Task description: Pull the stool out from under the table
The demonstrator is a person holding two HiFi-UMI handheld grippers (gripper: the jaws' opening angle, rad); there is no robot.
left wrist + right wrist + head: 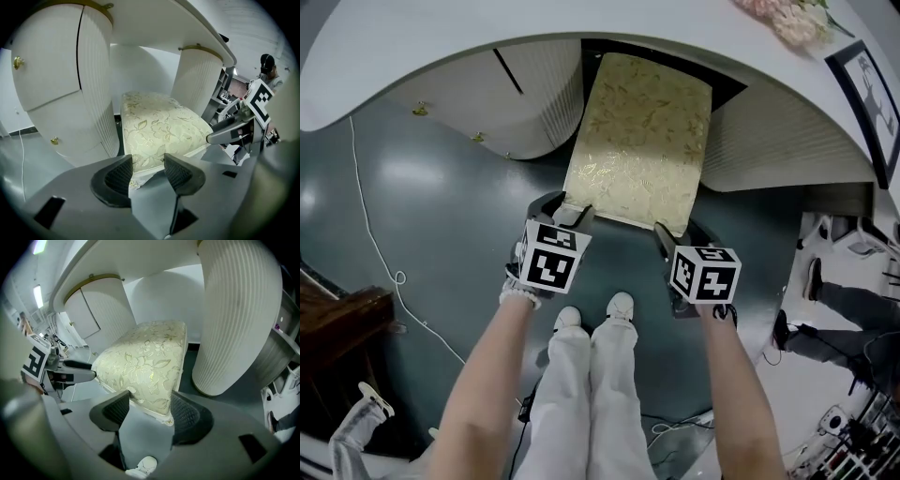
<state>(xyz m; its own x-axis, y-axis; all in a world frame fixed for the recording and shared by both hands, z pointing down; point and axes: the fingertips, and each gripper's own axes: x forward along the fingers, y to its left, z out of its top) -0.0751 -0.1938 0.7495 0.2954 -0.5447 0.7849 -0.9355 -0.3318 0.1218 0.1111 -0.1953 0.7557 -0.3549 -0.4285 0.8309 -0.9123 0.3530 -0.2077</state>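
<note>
- Ahead of and above the left gripper (pixel 145 171) and the right gripper (pixel 145 411): white table (pixel 412 56) with a curved top, set on ribbed white pedestals.
- Beneath both grippers: dark grey floor (pixel 422 187), slightly glossy.
- Straight ahead of both grippers, between the pedestals: the stool (pixel 642 141), rectangular, with a cream and gold floral cushion. Far end tucked under the table's edge, near end out over the open floor and reaching into both sets of jaws.
- Off to the left of the left gripper: ribbed cabinet pedestal (pixel 56 93) with a door seam and small gold knobs (pixel 18 62).
- Off to the right of the right gripper: ribbed round pedestal (pixel 234 319), close beside the stool's right flank.
- Behind the grippers: bare forearms, white trousers (pixel 581 394) and white shoes (pixel 619 305) just short of the stool's near edge.
- Left gripper: clamped on the stool's near left corner, jaws wide, cushion filling the gap from pad to pad.
- Right gripper: clamped likewise on the near right corner, jaws wide, pads against the cushion on either side.
- On top of each gripper: a marker cube (pixel 551 258), the two level with one another.
- Far left of the left gripper: thin white cable (pixel 375 234) trailing across the floor.
</note>
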